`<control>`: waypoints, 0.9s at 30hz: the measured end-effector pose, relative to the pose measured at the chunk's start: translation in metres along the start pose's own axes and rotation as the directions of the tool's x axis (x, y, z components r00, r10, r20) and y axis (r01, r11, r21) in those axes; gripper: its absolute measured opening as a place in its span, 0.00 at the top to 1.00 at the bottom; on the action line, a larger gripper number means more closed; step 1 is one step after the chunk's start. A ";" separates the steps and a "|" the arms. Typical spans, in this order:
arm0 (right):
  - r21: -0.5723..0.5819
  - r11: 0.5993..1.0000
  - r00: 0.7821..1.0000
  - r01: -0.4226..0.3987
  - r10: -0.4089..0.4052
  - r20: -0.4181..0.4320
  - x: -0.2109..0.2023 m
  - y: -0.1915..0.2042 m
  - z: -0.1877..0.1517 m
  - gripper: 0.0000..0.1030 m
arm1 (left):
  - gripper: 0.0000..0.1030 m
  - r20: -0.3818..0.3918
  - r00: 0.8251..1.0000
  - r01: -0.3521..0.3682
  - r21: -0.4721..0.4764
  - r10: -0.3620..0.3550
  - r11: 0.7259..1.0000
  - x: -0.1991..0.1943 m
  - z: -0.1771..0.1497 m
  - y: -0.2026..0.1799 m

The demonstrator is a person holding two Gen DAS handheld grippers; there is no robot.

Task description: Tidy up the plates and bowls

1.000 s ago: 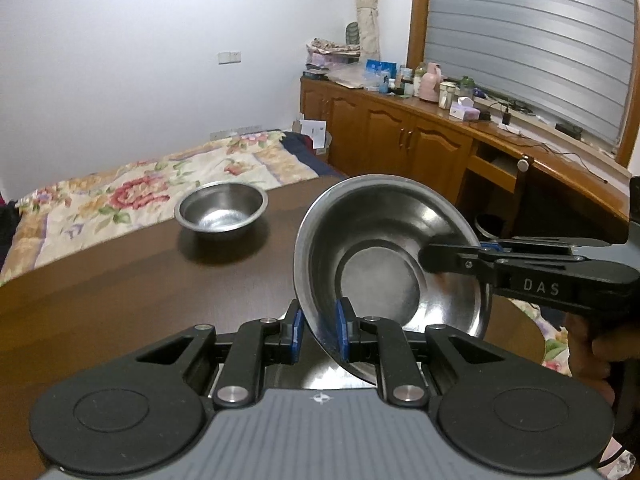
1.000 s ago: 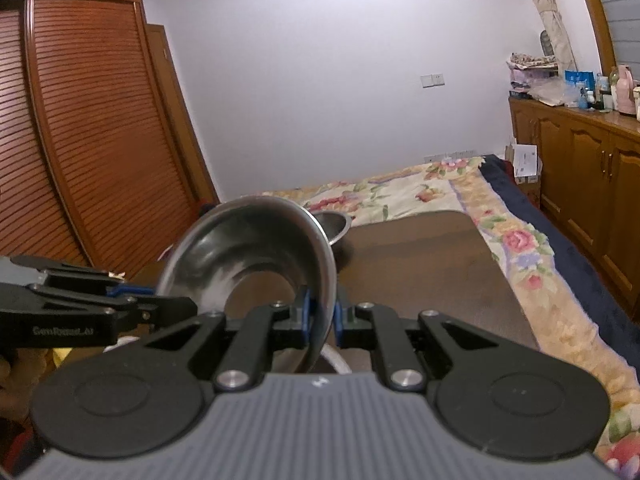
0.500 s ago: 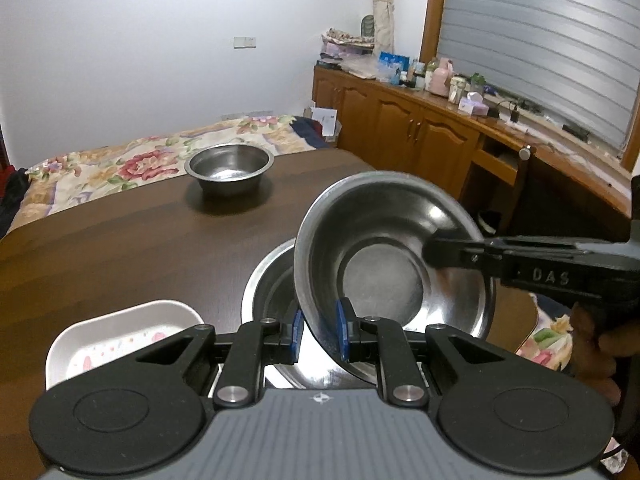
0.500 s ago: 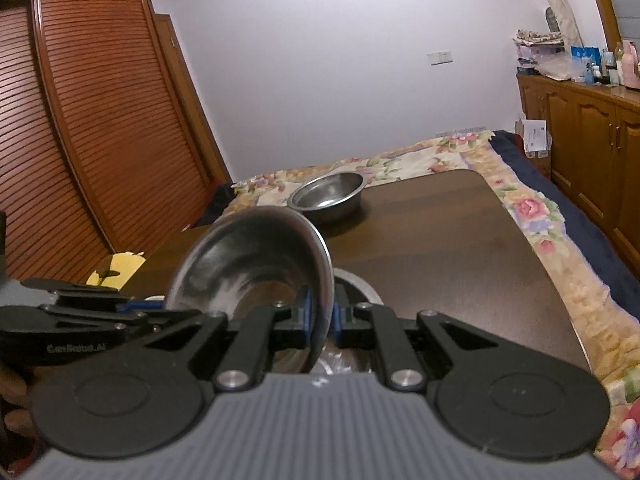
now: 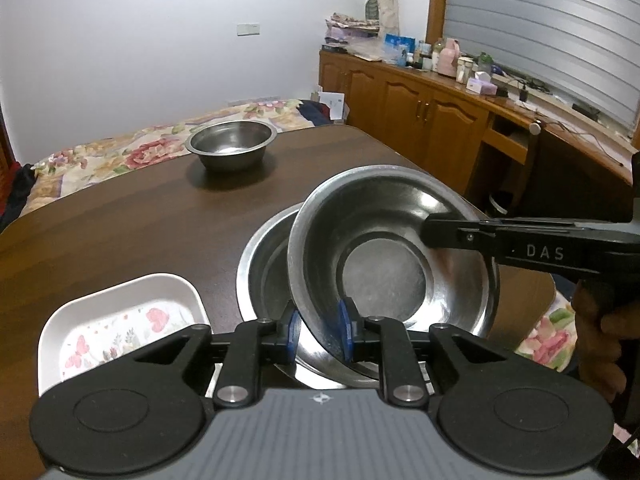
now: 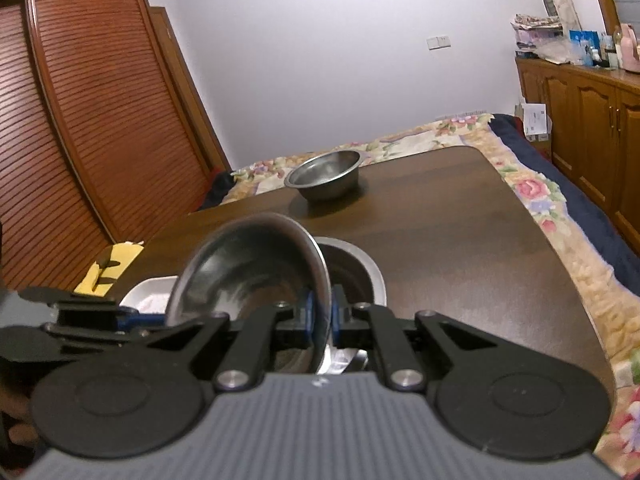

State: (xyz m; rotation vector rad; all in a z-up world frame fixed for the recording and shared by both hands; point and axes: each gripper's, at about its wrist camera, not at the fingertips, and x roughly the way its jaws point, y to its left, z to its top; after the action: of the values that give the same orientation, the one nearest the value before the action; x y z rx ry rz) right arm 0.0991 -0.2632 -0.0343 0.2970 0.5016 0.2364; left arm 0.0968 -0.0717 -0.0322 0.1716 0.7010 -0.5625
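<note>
Left wrist view: the left gripper [image 5: 318, 330] was clenched on the near rim of a steel bowl [image 5: 384, 268], which was tilted with its mouth toward the camera. The right gripper [image 5: 434, 230] came in from the right and gripped the bowl's far rim. The held bowl hung over a second steel bowl [image 5: 260, 264] resting on the brown table [image 5: 120, 220]; contact between the two could not be told. A white dish [image 5: 120, 320] with a flower print lay just beside, to the left. A third steel bowl [image 5: 231, 145] stood well apart near the far edge.

Right wrist view: the right gripper [image 6: 320, 318] was closed on the rim of the held bowl [image 6: 248, 276], with the lower bowl [image 6: 356, 276] behind it. The left gripper [image 6: 132, 316] held the opposite rim. The far bowl [image 6: 324, 172] stood alone.

Judgement: the nesting looked under way but unfinished. The held bowl was not yet seated or released, and the far bowl and the white dish were still to be gathered.
</note>
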 end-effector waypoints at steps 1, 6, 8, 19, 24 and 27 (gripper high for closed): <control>0.000 1.000 1.000 0.002 -0.002 0.004 0.002 0.000 0.000 0.90 | 0.78 0.000 1.000 -0.005 0.000 0.005 1.000 0.001 0.000 0.001; -0.026 1.000 1.000 0.005 -0.005 0.014 0.009 0.003 0.001 0.90 | 0.78 -0.004 1.000 -0.026 -0.015 0.026 1.000 0.006 0.000 0.005; -0.054 0.998 1.000 0.014 -0.014 0.016 0.010 0.007 0.000 0.90 | 0.78 -0.004 0.999 -0.034 -0.018 0.034 0.999 0.007 0.000 0.005; -0.160 0.985 0.998 0.064 -0.064 0.007 0.017 0.016 -0.004 0.89 | 0.78 0.005 0.997 -0.072 -0.004 0.072 0.997 0.009 -0.004 0.006; -0.221 0.971 0.995 0.096 -0.097 0.008 0.021 0.021 -0.004 0.90 | 0.79 0.009 0.998 -0.068 0.000 0.068 0.998 0.009 -0.002 0.003; -0.233 0.968 0.995 0.098 -0.099 0.008 0.022 0.022 -0.003 0.91 | 0.79 0.017 0.998 -0.066 -0.003 0.066 0.998 0.006 -0.001 0.003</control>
State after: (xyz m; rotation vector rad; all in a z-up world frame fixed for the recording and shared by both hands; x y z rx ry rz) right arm 0.1126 -0.2353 -0.0388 0.0424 0.4861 0.1966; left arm 0.1010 -0.0714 -0.0368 0.1864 0.6769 -0.4992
